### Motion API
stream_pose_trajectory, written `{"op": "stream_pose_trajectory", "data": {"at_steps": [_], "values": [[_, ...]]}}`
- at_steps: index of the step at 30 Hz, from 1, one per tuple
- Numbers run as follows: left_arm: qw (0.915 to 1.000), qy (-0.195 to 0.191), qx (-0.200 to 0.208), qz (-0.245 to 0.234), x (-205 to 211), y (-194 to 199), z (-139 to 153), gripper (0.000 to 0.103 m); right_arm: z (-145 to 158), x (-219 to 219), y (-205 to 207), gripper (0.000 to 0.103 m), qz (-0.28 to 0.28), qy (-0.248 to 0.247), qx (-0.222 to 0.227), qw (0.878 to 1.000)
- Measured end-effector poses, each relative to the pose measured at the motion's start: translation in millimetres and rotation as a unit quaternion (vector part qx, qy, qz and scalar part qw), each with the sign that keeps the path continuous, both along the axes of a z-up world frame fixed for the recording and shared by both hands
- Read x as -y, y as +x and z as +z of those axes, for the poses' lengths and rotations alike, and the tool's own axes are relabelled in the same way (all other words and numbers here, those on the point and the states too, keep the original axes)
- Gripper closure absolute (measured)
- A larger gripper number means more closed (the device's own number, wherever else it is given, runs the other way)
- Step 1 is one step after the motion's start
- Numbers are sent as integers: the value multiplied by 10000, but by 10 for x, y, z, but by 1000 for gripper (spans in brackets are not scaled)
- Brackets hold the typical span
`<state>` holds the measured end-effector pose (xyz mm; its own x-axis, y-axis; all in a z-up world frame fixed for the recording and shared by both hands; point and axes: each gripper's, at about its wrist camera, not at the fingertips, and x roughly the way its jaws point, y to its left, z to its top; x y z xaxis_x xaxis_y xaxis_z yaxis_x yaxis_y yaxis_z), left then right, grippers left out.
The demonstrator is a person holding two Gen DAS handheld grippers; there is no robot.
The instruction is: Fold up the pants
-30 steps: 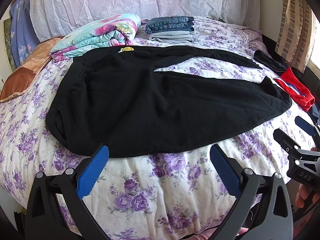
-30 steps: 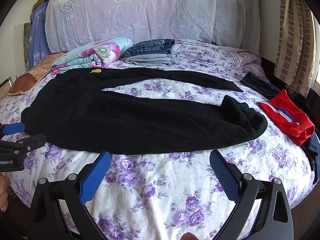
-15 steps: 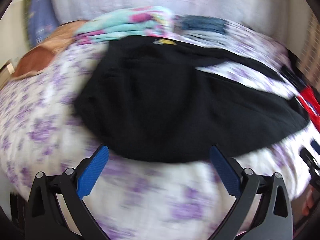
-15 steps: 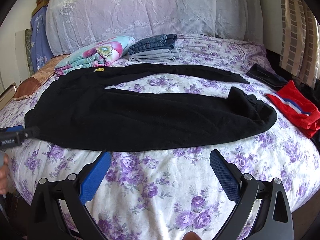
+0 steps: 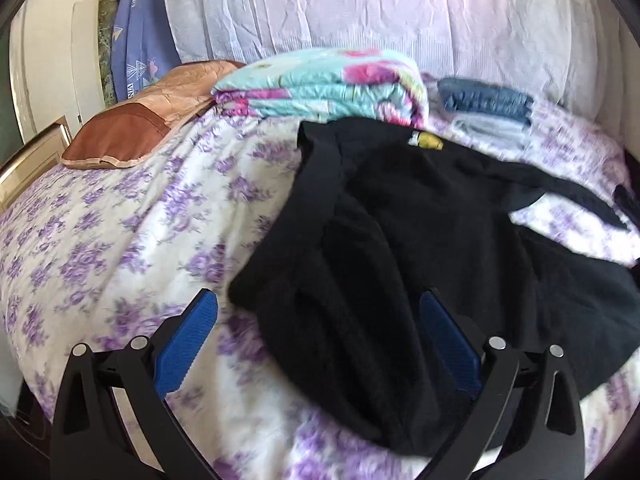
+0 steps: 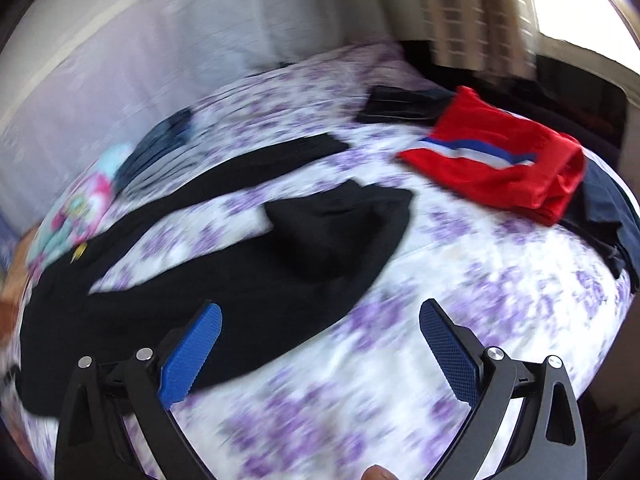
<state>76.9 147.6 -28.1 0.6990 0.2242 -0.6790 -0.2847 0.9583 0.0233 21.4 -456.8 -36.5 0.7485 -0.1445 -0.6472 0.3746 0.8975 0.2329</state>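
Black pants [image 5: 420, 240] lie spread flat on the purple-flowered bed [image 5: 120, 240], with a yellow tag [image 5: 426, 141] at the waist. My left gripper [image 5: 316, 328] is open and empty, low over the waist end, its blue pads straddling the near waist corner. In the right wrist view the pants [image 6: 280, 256] show their two legs apart, the near leg's cuff end bunched. My right gripper [image 6: 320, 332] is open and empty, above the near leg close to that cuff. The view is blurred.
A folded floral quilt [image 5: 320, 80], folded jeans [image 5: 484, 100] and a brown pillow [image 5: 132, 132] lie at the head of the bed. A red garment [image 6: 500, 160] and dark clothes [image 6: 404, 104] lie at the bed's right side near the curtain.
My left gripper has swung left and closer to the waist end. My right gripper has swung right and tilted toward the leg cuffs. Both stayed open. The pants have not moved.
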Motion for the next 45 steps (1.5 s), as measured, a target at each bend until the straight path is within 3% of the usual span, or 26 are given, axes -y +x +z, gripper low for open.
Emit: {"op": "stream_pose_trajectory", "data": {"at_steps": [2, 4, 9, 10, 12, 15, 19, 22, 23, 24, 26, 28, 30, 34, 36, 39, 42, 45], "values": [[9998, -21, -185, 23, -7, 94, -126, 4, -60, 258, 154, 4, -189, 294, -117, 9993], [9987, -282, -423, -43, -60, 169, -217, 4, -111, 423, 279, 7, -268, 447, -205, 9984], [9955, -855, -356, 177, -257, 144, -256, 4, -403, 707, 726, 23, -287, 1045, -608, 9922], [9954, -865, -341, 209, -263, 136, -257, 4, -404, 672, 798, 31, -186, 925, -572, 9939], [9960, -791, -335, 237, -241, 133, -257, 4, -344, 593, 865, 87, 58, 786, -565, 9953], [9967, -670, -385, 239, -212, 154, -259, 4, -96, 589, 725, 95, 130, 668, -221, 9974], [9971, -617, -391, 217, -199, 169, -261, 4, 223, 677, 180, 95, -406, 93, 287, 9987], [9973, -534, -485, 166, -176, 189, -271, 4, 53, 726, -13, 92, -524, -57, -75, 9986], [9973, -482, -527, 159, -164, 204, -275, 4, -40, 742, 2, 85, -509, -101, -284, 9982], [9974, -459, -542, 136, -159, 213, -277, 4, -153, 758, 26, 71, -503, -170, -531, 9972], [9972, -460, -581, 32, -164, 216, -270, 4, -318, 791, -9, 54, -540, -167, -912, 9942], [9969, -474, -616, -111, -193, 209, -242, 4, -248, 807, -151, 45, -577, -62, -765, 9954], [9974, -337, -598, -197, -228, 197, -171, 4, -20, 739, -287, 21, -750, -322, -511, 9954], [9988, 130, -361, -306, -232, 234, 90, 4, 617, 383, -332, 7, -508, -920, 324, 9939], [9982, 317, -198, -465, -155, 321, 247, 4, 897, 185, -73, 4, 61, -891, 741, 9932], [9964, 459, -14, -717, 3, 521, 442, 4, 1045, 50, 544, 4, 753, -506, 811, 9926], [9943, 419, 24, -985, 186, 772, 536, 4, 910, 30, 1472, 4, 1337, 219, 384, 9900], [9915, 412, -54, -1233, 399, 990, 482, 4, 483, 106, 2350, 7, 1349, 1359, -282, 9811]]}}
